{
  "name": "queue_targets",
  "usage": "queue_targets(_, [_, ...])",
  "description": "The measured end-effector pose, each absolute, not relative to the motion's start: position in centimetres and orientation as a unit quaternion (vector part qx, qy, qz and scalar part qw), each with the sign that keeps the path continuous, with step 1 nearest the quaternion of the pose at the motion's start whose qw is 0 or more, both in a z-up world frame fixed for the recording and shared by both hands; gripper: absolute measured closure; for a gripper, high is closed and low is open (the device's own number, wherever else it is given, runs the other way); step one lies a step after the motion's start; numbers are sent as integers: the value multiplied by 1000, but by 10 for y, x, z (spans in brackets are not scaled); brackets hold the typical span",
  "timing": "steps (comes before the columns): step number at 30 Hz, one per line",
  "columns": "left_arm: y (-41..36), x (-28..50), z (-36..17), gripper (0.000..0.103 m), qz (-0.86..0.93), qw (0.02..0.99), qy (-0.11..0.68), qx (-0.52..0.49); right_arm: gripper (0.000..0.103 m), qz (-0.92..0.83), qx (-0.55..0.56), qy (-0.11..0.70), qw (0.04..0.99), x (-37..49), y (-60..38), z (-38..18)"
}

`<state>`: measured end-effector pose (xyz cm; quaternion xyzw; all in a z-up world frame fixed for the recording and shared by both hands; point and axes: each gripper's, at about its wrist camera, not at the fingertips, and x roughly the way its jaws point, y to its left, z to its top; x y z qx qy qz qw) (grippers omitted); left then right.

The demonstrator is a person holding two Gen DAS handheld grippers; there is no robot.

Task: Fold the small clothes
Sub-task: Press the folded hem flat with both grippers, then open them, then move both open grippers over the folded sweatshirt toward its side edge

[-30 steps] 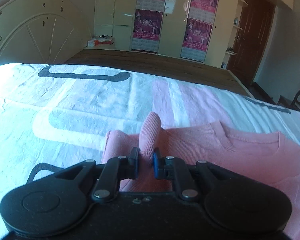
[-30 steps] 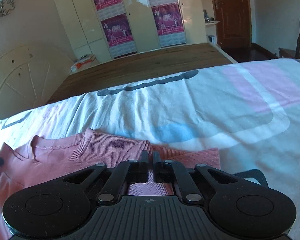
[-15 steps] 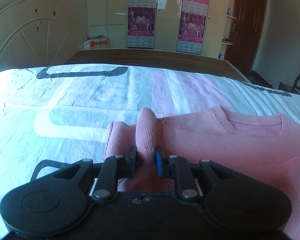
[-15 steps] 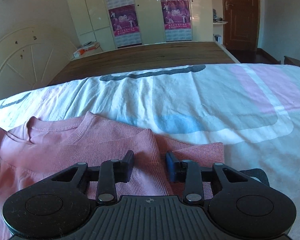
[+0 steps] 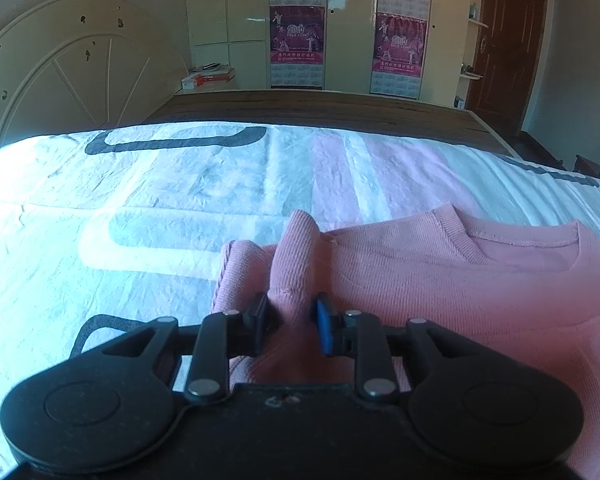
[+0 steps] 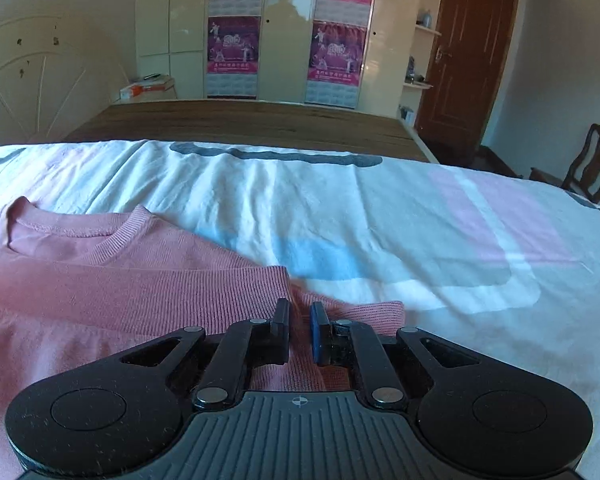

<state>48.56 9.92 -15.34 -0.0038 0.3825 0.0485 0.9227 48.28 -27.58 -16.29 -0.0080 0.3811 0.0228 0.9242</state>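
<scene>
Upper frame: four purple posters (image 5: 297,28) reading "2010". Below, left gripper (image 5: 292,320) loosening around one pink sweater's (image 5: 440,280) ridge; right gripper (image 6: 299,322) pinches its edge.

I see a bedsheet (image 5: 204,184) with grey, pink and blue shapes | bare wooden bed base (image 6: 244,124) beyond its far edge | cream headboard (image 5: 72,76) left | postered wardrobe (image 6: 284,32) behind | brown door (image 6: 460,64) and wooden chair (image 6: 588,164) right | boxes (image 5: 208,78) at the base's far left corner
</scene>
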Motion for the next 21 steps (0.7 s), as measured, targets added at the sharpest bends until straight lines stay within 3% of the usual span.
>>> queue_targets(1, [98, 486, -152, 74, 53, 922, 385, 0, 89, 24, -4, 376, 926, 481, -276, -158])
queue_targets(3, [97, 486, -150, 67, 65, 919, 389, 7, 64, 26, 17, 366, 930, 475, -277, -145])
queue_targets(4, [97, 485, -149, 62, 69, 918, 390, 9, 46, 30, 28, 358, 933, 471, -277, -137])
queue_targets(10, [92, 470, -140, 39, 86, 917, 389, 30, 44, 80, 42, 343, 935, 447, -250, -104])
queue_targets(21, [82, 427, -105, 32, 71, 924, 375, 32, 44, 136, 32, 381, 914, 412, -175, -110])
